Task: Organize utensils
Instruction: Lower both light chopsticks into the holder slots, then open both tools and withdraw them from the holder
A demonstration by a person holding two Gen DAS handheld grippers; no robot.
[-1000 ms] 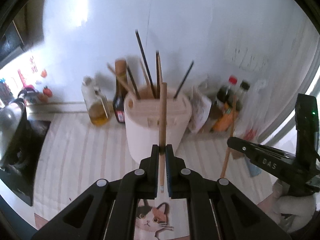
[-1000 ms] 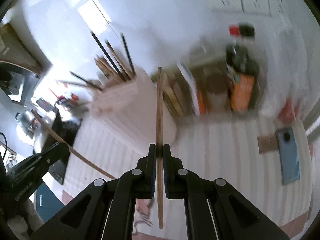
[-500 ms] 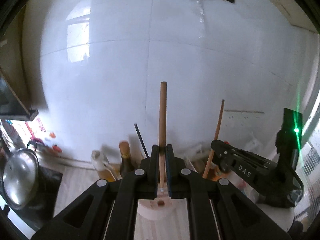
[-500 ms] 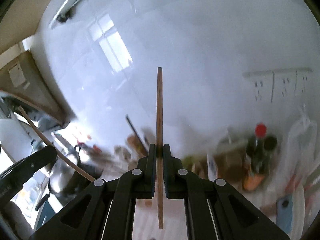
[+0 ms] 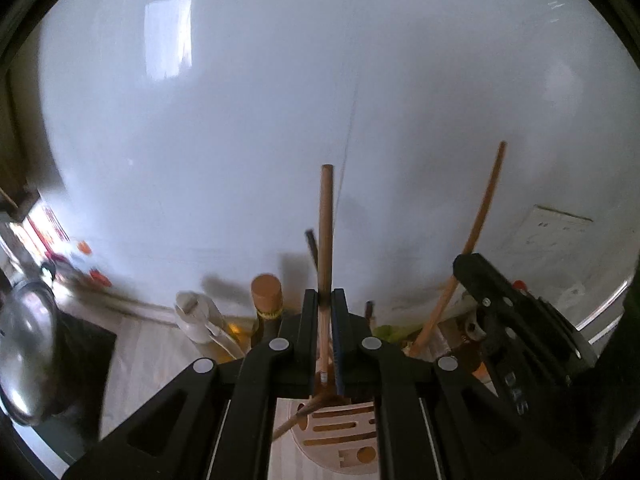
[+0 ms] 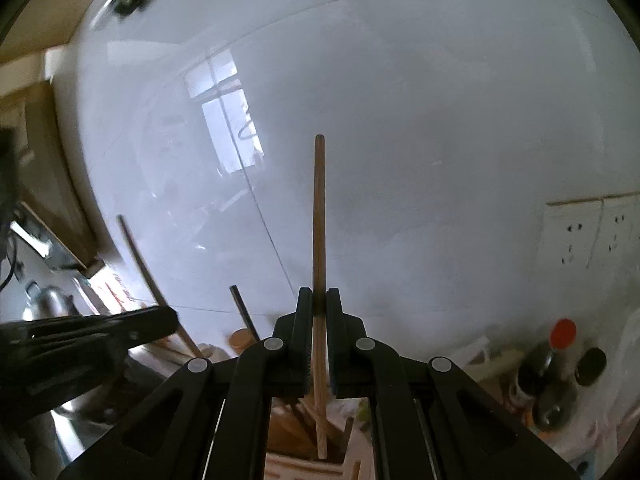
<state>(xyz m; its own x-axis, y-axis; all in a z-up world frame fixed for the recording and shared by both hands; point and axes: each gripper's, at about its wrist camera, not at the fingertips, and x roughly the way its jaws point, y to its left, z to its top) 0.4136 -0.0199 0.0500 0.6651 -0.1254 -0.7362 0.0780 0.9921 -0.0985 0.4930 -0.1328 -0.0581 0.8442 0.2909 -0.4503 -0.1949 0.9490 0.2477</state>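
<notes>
Wooden chopstick (image 5: 325, 236) is standing upright, pinched in the left hand-held gripper (image 5: 324, 300), its lower tip sitting just above the pale slotted utensil holder (image 5: 340, 436) at 6 o'clock. The right hand-held gripper (image 6: 316, 300) is pinching a second wooden chopstick (image 6: 319, 220), likewise upright, lower end hanging over the holder's slots. Oil bottle (image 5: 266, 300) is standing at 9 o'clock of the holder on the striped surface (image 5: 148, 352). White tiled wall (image 5: 280, 120) is filling the background.

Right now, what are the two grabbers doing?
Left gripper: shut on a wooden chopstick.
Right gripper: shut on another wooden chopstick.
</notes>
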